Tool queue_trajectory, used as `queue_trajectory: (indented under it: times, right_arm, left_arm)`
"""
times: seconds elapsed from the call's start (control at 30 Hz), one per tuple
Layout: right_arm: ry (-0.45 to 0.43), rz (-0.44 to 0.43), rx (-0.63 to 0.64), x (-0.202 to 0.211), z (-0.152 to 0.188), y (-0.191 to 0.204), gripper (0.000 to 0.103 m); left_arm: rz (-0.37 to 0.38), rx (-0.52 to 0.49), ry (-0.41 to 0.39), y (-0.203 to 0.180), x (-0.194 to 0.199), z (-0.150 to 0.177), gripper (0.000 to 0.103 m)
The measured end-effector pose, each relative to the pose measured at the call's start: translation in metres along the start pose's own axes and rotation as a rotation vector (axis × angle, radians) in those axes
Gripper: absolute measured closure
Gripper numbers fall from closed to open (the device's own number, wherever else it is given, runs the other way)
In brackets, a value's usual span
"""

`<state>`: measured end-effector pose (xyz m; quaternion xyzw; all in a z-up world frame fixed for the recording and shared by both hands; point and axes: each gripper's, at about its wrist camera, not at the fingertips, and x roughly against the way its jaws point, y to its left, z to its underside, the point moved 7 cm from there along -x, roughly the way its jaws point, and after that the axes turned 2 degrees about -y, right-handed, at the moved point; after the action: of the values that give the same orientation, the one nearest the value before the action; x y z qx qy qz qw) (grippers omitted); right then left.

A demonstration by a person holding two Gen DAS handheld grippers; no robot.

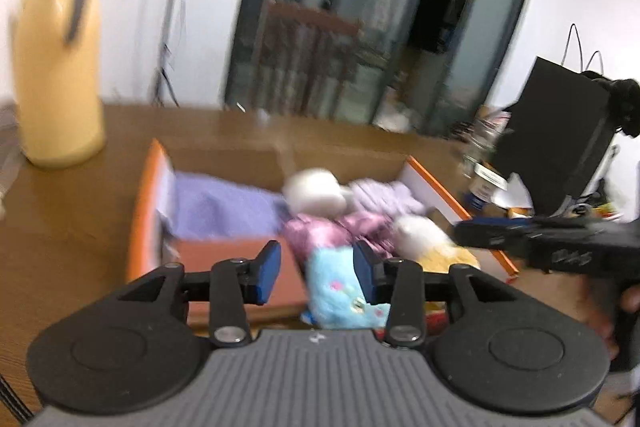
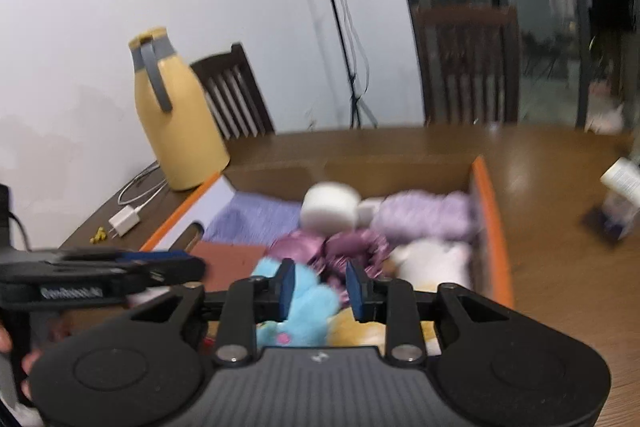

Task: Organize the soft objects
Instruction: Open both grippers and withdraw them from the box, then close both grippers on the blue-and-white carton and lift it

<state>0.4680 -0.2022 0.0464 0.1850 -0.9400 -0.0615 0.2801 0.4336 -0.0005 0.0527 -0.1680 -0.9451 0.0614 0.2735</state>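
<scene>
An open cardboard box with orange-edged flaps (image 1: pixel 436 183) (image 2: pixel 490 227) holds soft things: a purple towel (image 1: pixel 224 207) (image 2: pixel 256 217), a white round soft piece (image 1: pixel 316 191) (image 2: pixel 330 207), a lilac cloth (image 1: pixel 384 197) (image 2: pixel 428 215), shiny pink fabric (image 1: pixel 320 231) (image 2: pixel 344 247), a white plush (image 1: pixel 420 233) (image 2: pixel 432 259) and a light blue plush toy (image 1: pixel 344 291) (image 2: pixel 308 303). My left gripper (image 1: pixel 317 273) hangs open over the blue plush, its pads apart. My right gripper (image 2: pixel 321 291) is open too, with the blue plush showing between its fingers, not pinched. Both views are blurred.
A yellow thermos jug (image 1: pixel 56 67) (image 2: pixel 176 119) stands on the wooden table (image 1: pixel 72 227) (image 2: pixel 560 267) left of the box. A white charger with cable (image 2: pixel 126 221) lies nearby. A bottle (image 2: pixel 622 187) and a black bag (image 1: pixel 560 131) sit to the right. Chairs stand behind the table.
</scene>
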Motion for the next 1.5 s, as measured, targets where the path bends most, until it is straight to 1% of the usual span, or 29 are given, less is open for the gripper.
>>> queue_trajectory:
  times: [0.03, 0.07, 0.1, 0.13, 0.17, 0.2, 0.23, 0.27, 0.3, 0.33, 0.4, 0.47, 0.53, 0.67, 0.8, 0.9, 1.0, 1.07, 1.1, 1.17, 1.27, 1.37, 1.4, 1.43, 1.5]
  right_arm:
    - [-0.017, 0.015, 0.011, 0.011, -0.004, -0.001, 0.064]
    - [-0.042, 0.029, 0.023, 0.024, -0.008, -0.001, 0.062]
    - [-0.066, 0.037, 0.031, 0.035, -0.010, -0.001, 0.056]
    - [-0.093, 0.042, 0.038, 0.046, -0.011, 0.000, 0.047]
    - [-0.127, 0.046, 0.046, 0.059, -0.010, 0.001, 0.043]
    - [-0.171, 0.047, 0.061, 0.071, -0.008, 0.004, 0.038]
    - [-0.212, 0.047, 0.079, 0.082, -0.006, 0.007, 0.032]
    - [-0.246, 0.054, 0.101, 0.092, -0.002, 0.010, 0.027]
    - [-0.275, 0.066, 0.123, 0.101, 0.003, 0.013, 0.019]
    - [-0.301, 0.076, 0.141, 0.110, 0.007, 0.016, 0.017]
    - [-0.328, 0.079, 0.151, 0.123, 0.012, 0.021, 0.017]
    - [-0.338, 0.068, 0.140, 0.134, 0.017, 0.025, 0.017]
    - [-0.356, 0.067, 0.114, 0.145, 0.022, 0.028, 0.017]
    - [-0.361, 0.075, 0.091, 0.168, 0.045, 0.033, 0.017]
    - [-0.391, 0.101, 0.140, 0.196, 0.089, 0.048, 0.017]
    - [-0.395, 0.115, 0.164, 0.217, 0.125, 0.058, 0.016]
    - [-0.368, 0.104, 0.148, 0.238, 0.158, 0.065, 0.016]
    - [-0.322, 0.077, 0.094, 0.248, 0.179, 0.068, 0.016]
    - [-0.296, 0.050, 0.055, 0.248, 0.187, 0.071, 0.016]
    - [-0.272, 0.021, 0.034, 0.247, 0.197, 0.076, 0.017]
    - [-0.286, 0.048, 0.070, 0.244, 0.198, 0.082, 0.018]
    - [-0.287, 0.043, 0.028, 0.236, 0.200, 0.075, 0.018]
    - [-0.275, 0.045, 0.012, 0.232, 0.201, 0.072, 0.020]
    - [-0.258, 0.048, -0.007, 0.225, 0.203, 0.069, 0.025]
    - [-0.235, 0.037, -0.044, 0.210, 0.205, 0.063, 0.029]
  left_arm:
    - [-0.032, -0.015, -0.026, 0.000, 0.013, -0.004, 0.060]
    - [-0.059, -0.024, -0.052, 0.000, 0.025, -0.008, 0.058]
    - [-0.086, -0.033, -0.083, -0.001, 0.038, -0.010, 0.056]
    - [-0.118, -0.048, -0.124, -0.004, 0.054, -0.010, 0.050]
    - [-0.142, -0.061, -0.160, -0.006, 0.067, -0.009, 0.047]
    - [-0.168, -0.078, -0.203, -0.010, 0.081, -0.007, 0.040]
    - [-0.188, -0.096, -0.246, -0.015, 0.096, -0.004, 0.029]
    - [-0.201, -0.109, -0.286, -0.020, 0.109, 0.001, 0.023]
    - [-0.211, -0.120, -0.315, -0.025, 0.119, 0.005, 0.015]
    - [-0.221, -0.133, -0.338, -0.031, 0.128, 0.011, 0.014]
    - [-0.233, -0.156, -0.356, -0.040, 0.141, 0.020, 0.014]
    - [-0.234, -0.153, -0.366, -0.046, 0.153, 0.029, 0.010]
    - [-0.237, -0.149, -0.374, -0.051, 0.163, 0.038, 0.009]
    - [-0.247, -0.146, -0.389, -0.057, 0.186, 0.062, 0.007]
    - [-0.218, -0.184, -0.403, -0.069, 0.214, 0.097, 0.000]
    - [-0.239, -0.209, -0.405, -0.078, 0.232, 0.127, 0.000]
    - [-0.239, -0.206, -0.384, -0.084, 0.245, 0.153, 0.000]
    - [-0.208, -0.179, -0.366, -0.085, 0.252, 0.168, 0.000]
    - [-0.200, -0.167, -0.359, -0.086, 0.254, 0.171, 0.000]
    - [-0.187, -0.172, -0.342, -0.089, 0.251, 0.172, 0.000]
    - [-0.200, -0.174, -0.354, -0.090, 0.246, 0.167, 0.000]
    - [-0.188, -0.151, -0.341, -0.091, 0.237, 0.165, 0.000]
    - [-0.181, -0.149, -0.330, -0.091, 0.232, 0.165, 0.000]
    - [-0.174, -0.146, -0.318, -0.091, 0.226, 0.165, 0.000]
    - [-0.148, -0.138, -0.292, -0.092, 0.210, 0.163, 0.000]
